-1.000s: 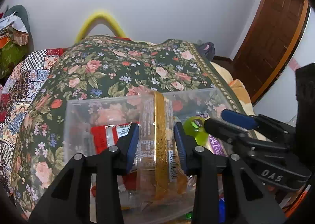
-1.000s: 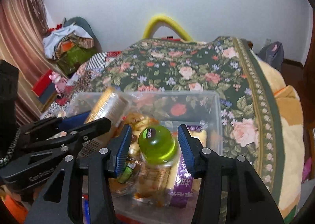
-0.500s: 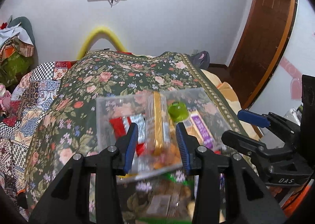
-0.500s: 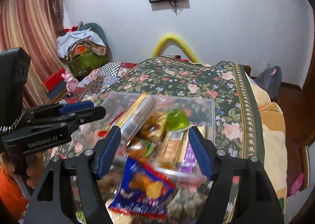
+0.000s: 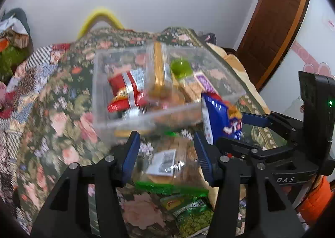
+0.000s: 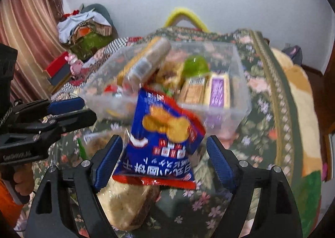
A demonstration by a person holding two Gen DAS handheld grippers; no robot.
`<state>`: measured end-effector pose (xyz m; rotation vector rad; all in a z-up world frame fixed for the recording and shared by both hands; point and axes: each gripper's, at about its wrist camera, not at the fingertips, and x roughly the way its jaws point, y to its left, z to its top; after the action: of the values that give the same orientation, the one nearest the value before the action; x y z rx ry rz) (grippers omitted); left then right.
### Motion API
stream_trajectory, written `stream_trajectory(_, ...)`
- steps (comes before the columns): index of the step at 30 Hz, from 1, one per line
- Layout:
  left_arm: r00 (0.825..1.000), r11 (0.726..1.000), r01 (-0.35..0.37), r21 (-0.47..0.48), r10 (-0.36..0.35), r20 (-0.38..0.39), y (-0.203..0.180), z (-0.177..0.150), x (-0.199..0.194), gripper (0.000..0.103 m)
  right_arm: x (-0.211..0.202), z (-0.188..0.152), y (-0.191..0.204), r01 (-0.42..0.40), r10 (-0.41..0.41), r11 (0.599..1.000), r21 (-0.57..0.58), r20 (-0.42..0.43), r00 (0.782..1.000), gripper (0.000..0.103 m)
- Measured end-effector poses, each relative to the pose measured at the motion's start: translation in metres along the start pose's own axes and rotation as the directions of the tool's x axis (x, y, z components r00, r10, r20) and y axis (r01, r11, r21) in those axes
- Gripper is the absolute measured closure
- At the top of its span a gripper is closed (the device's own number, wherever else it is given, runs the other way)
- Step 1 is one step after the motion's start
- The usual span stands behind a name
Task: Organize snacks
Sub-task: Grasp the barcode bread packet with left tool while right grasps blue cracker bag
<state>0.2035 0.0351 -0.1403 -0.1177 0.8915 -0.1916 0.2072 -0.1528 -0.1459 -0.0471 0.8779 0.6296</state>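
Note:
A clear plastic bin (image 5: 222, 99) (image 6: 240, 101) on the floral bedspread holds a green-lidded jar (image 5: 181, 67) (image 6: 194, 66), a gold-striped tube pack (image 5: 159, 70) (image 6: 144, 60), a red pack (image 5: 125, 89) and a purple pack (image 6: 217, 91). My left gripper (image 5: 166, 143) hovers in front of the bin, its jaws opening over a clear bag of baked goods (image 5: 165, 162) that they do not touch. A blue cracker bag (image 6: 163, 133) (image 5: 217, 116) leans on the bin's near wall. My right gripper (image 6: 163, 145) straddles it, jaws opening, pads apart from it.
Green snack packets (image 5: 188, 212) lie on the bedspread (image 5: 62, 124) nearest me. The bed's right edge with a beige blanket (image 6: 301, 112) drops toward a brown door (image 5: 272, 28). Clothes and boxes (image 6: 83, 34) pile up at the far left. A person's hand (image 6: 23, 183) holds the left gripper.
Both grippers pulled back out of the bin toward me and opened. The left let go of the gold-striped pack, the right of the green-lidded jar. The blue bag and clear bag came into view.

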Motion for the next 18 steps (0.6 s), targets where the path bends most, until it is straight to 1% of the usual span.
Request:
stream_trajectory(5, 0.997, 1.000, 0.016, -0.021, -0.018, -0.069, 0.004, -0.015, 0.024, 0.049, 0.014, -0.005, -0.003, -0.024, 0.024, 1.000, 0.019, -0.038, 0.999, 0.022)
stream_trajectory(7, 0.996, 0.999, 0.028, -0.028, -0.031, -0.088, 0.005, -0.020, 0.031, 0.046, 0.018, -0.006, -0.005, -0.030, 0.031, 0.999, 0.030, -0.049, 0.998, 0.022)
stream_trajectory(10, 0.995, 1.000, 0.018, -0.020, -0.020, -0.098, 0.003, -0.024, 0.039, 0.040, 0.020, -0.009, -0.007, -0.040, 0.042, 0.998, 0.050, -0.046, 0.998, 0.022)
stream_trajectory(11, 0.995, 0.999, 0.022, -0.023, -0.024, -0.097, 0.003, -0.025, 0.041, 0.039, 0.020, -0.009, -0.009, -0.047, 0.049, 0.997, 0.057, -0.047, 0.998, 0.024)
stream_trajectory(12, 0.995, 0.999, 0.024, -0.025, -0.027, -0.097, 0.003, -0.025, 0.043, 0.037, 0.019, -0.010, -0.009, -0.055, 0.058, 0.996, 0.064, -0.045, 0.997, 0.030)
stream_trajectory(14, 0.995, 0.999, 0.031, -0.026, -0.033, -0.095, 0.002, -0.025, 0.045, 0.035, 0.018, -0.012, -0.008, -0.064, 0.067, 0.996, 0.068, -0.046, 0.997, 0.032)
stream_trajectory(18, 0.992, 0.998, 0.054, -0.042, -0.058, -0.109, 0.002, -0.028, 0.054, 0.032, 0.015, -0.016, -0.006, -0.049, 0.051, 0.997, 0.064, -0.032, 0.998, 0.036)
